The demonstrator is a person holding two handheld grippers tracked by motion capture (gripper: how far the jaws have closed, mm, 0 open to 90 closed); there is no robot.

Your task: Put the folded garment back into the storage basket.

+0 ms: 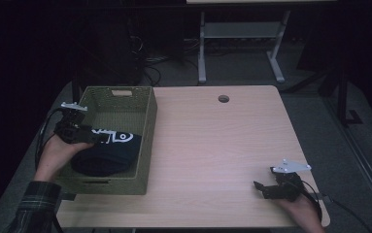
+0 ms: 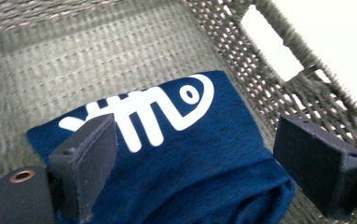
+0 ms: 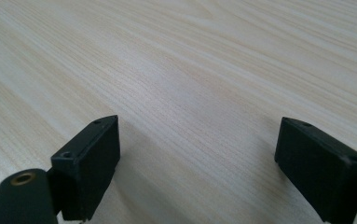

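Shirt (image 1: 107, 154), dark blue w/ white print, folded, lies in the green woven basket (image 1: 147, 127) at left-centre of high view, near end. Left gripper (image 1: 95, 138) sits over the shirt's upper-left edge; its fingers (image 2: 92, 158) stand wide apart, nothing pinched, cloth just below and between them in left gripper view. Shirt's long axis runs roughly across the basket. Right gripper (image 1: 260, 188) low right on table (image 1: 212, 141), fingers (image 3: 90, 163) open, empty, well apart from the basket. Left hand far nearer.
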